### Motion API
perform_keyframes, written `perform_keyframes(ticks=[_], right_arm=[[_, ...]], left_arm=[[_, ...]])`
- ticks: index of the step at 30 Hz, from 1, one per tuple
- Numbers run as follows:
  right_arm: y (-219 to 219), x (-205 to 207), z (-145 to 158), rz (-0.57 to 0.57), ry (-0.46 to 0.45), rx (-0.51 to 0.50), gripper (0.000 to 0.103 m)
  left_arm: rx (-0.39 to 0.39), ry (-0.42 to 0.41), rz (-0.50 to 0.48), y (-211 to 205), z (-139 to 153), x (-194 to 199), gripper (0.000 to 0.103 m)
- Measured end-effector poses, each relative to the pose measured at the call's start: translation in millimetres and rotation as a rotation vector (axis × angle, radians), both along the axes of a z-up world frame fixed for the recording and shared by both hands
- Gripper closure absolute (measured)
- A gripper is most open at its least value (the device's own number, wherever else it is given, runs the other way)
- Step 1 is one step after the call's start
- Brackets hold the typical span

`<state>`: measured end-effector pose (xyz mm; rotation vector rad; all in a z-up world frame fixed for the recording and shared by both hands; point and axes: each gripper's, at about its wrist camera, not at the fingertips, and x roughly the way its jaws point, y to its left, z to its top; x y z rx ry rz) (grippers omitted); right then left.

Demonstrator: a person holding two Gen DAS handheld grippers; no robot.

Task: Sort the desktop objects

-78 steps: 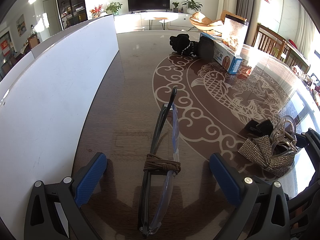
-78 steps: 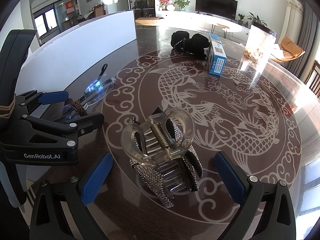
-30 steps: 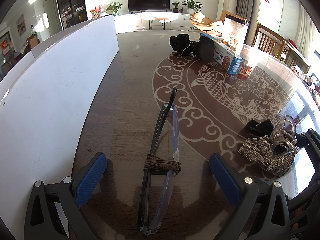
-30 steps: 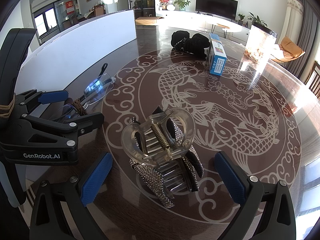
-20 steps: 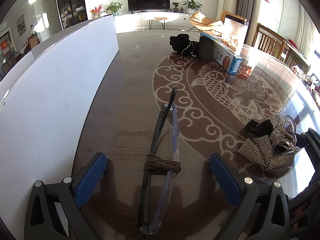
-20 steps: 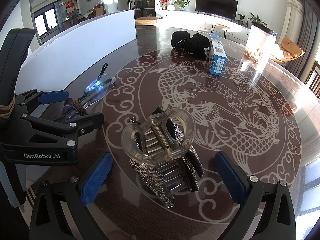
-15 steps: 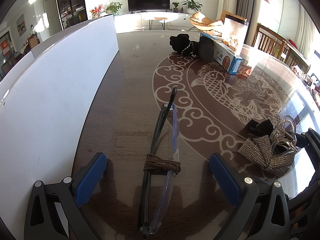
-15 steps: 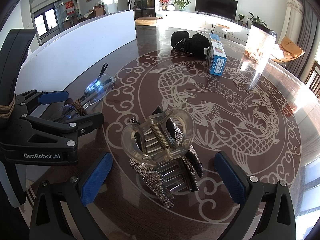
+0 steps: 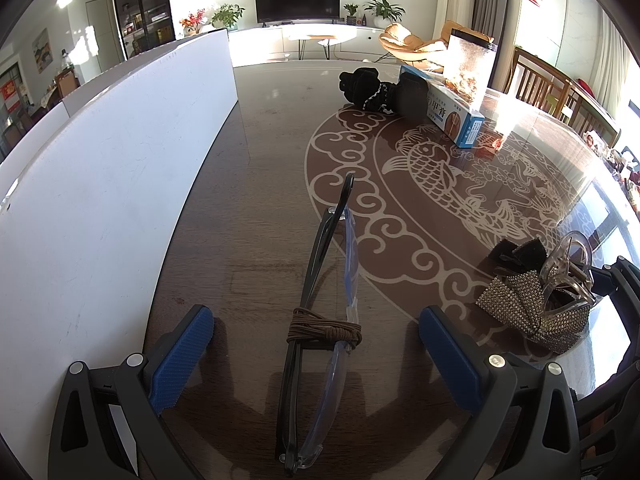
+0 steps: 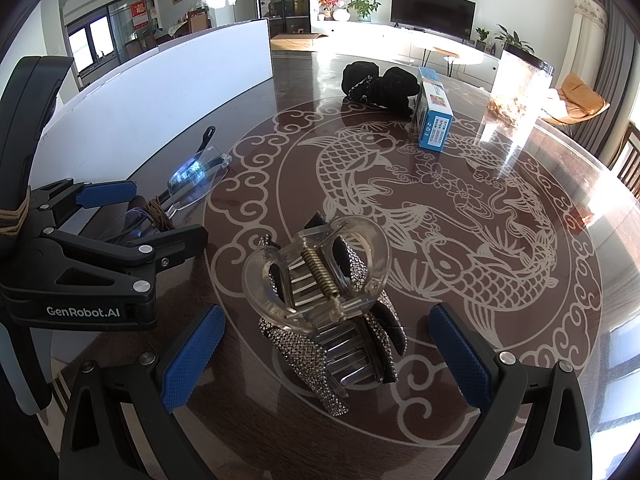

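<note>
Strong daylight is cast across the glossy table [image 10: 520,208] from the right, and a patch of glare is burned out beside the clear box [image 10: 516,92]. Soft shadows are thrown toward the camera under the glasses [image 9: 320,300]. Both views are kept sharp, while straight edges such as the white board [image 9: 100,184] are bowed by the fisheye and the corners are blacked out.

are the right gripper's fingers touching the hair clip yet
Apart. The right wrist view shows the right gripper open around the hair clip, with bare table visible between each blue pad and the clip.
</note>
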<state>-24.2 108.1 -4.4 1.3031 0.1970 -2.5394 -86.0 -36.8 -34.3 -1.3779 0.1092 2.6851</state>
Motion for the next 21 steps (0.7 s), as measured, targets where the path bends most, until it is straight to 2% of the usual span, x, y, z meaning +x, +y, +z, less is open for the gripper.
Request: perform_keyframes(ticks=[21], right_arm=[[1.4, 0.4, 0.9, 0.0, -0.001, -0.014, 0.001]], left_arm=[[0.0, 0.0, 0.0, 0.1, 0.0, -0.1, 0.0]])
